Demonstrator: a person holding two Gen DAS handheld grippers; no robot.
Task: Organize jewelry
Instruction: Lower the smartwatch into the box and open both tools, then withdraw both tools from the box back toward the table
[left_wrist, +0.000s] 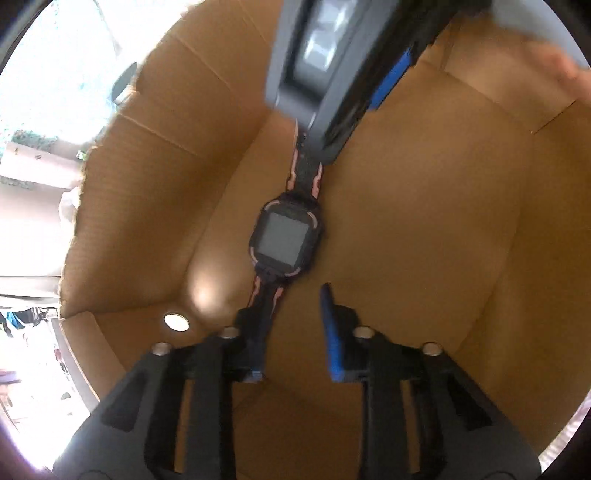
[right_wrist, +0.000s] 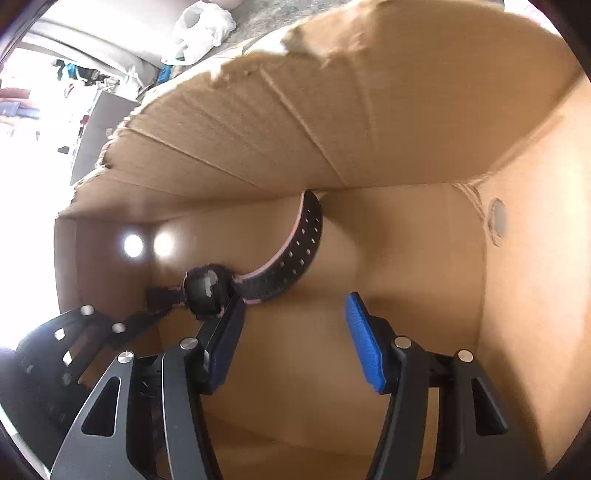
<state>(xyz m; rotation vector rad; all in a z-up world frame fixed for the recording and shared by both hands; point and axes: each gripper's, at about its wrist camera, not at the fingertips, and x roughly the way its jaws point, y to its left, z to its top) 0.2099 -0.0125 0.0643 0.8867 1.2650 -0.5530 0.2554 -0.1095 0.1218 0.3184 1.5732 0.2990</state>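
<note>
While both grippers point down into the cardboard box (left_wrist: 424, 229), the watch (left_wrist: 286, 236) lies stretched along the box floor, its square dark screen facing up and its black strap edged in pink running away at both ends. Seen from the left wrist, the left gripper (left_wrist: 295, 332) has its jaws set a narrow way apart; the near strap end lies against the inner side of the left-hand finger, while the blue pad (left_wrist: 332, 332) on the other finger stands clear of it (whether that near finger actually presses the strap, I cannot tell). From the same view the right gripper (left_wrist: 332, 92) comes in from the top, blurred, over the far end of the strap. Seen from the right wrist, the right gripper (right_wrist: 295, 321) stands open moderately wide, with nothing but bare cardboard between its pads; the watch body sits just outside its left-hand finger, the perforated strap curving up toward the box wall.
</note>
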